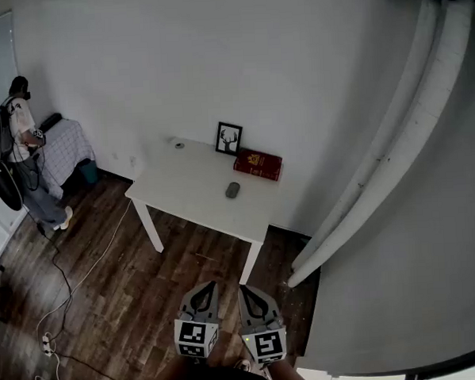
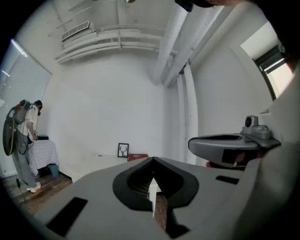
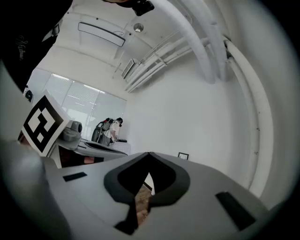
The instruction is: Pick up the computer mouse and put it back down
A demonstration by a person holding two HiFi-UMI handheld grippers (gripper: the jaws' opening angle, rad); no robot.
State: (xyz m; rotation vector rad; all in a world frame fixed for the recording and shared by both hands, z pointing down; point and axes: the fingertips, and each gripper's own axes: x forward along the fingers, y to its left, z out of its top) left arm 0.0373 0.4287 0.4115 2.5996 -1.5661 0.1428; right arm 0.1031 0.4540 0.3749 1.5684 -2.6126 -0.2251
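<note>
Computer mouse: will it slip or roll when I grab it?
The mouse looks small and rounded, so jaws may slide off its top. It lies flat on the smooth white table, so it probably skids rather than rolls.

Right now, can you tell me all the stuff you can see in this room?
table: one, white, against the far wall
computer mouse: one, grey, on the table, right of middle
framed picture: one, black frame, standing on the table by the wall
box: one, red, on the table beside the picture
floor: dark wood
pipes: white, along the right wall
person: one, standing far left
left gripper: grey, bottom of the head view, jaws shut, empty
right gripper: grey, beside it, jaws shut, empty
</note>
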